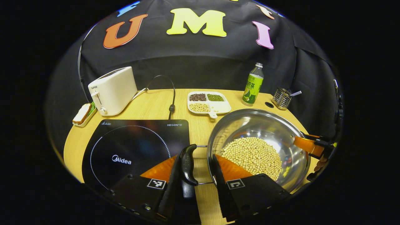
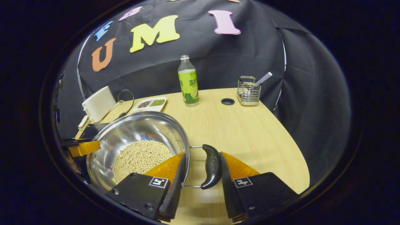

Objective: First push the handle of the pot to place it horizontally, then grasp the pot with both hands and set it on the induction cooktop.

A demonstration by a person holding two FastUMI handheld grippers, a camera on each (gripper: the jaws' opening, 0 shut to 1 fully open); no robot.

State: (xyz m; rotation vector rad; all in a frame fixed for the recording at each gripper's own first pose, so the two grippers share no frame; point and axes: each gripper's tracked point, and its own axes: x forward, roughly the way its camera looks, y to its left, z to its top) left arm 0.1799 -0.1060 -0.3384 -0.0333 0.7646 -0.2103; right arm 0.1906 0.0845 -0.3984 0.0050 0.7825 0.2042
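Handles first: your left hand-held gripper (image 1: 198, 175) straddles the pot's left handle (image 1: 188, 164), your right hand-held gripper (image 2: 200, 170) the right handle (image 2: 211, 165), both spread, not pinching. Pot (image 1: 259, 147) sits on the worktop (image 2: 250, 131) beside the induction cooktop (image 1: 134, 150). Both handles lie level; grasping and lifting remain.

The black induction cooktop (image 1: 134, 150) has the word "Midea" in white near its middle. In its far right corner it says "NEGON" in small letters, and a tiny logo in its far left corner is too small to read. The white toaster (image 1: 112, 90) says "SUPOR" on its side. The green bottle (image 1: 252, 88) has big Chinese writing on its label.
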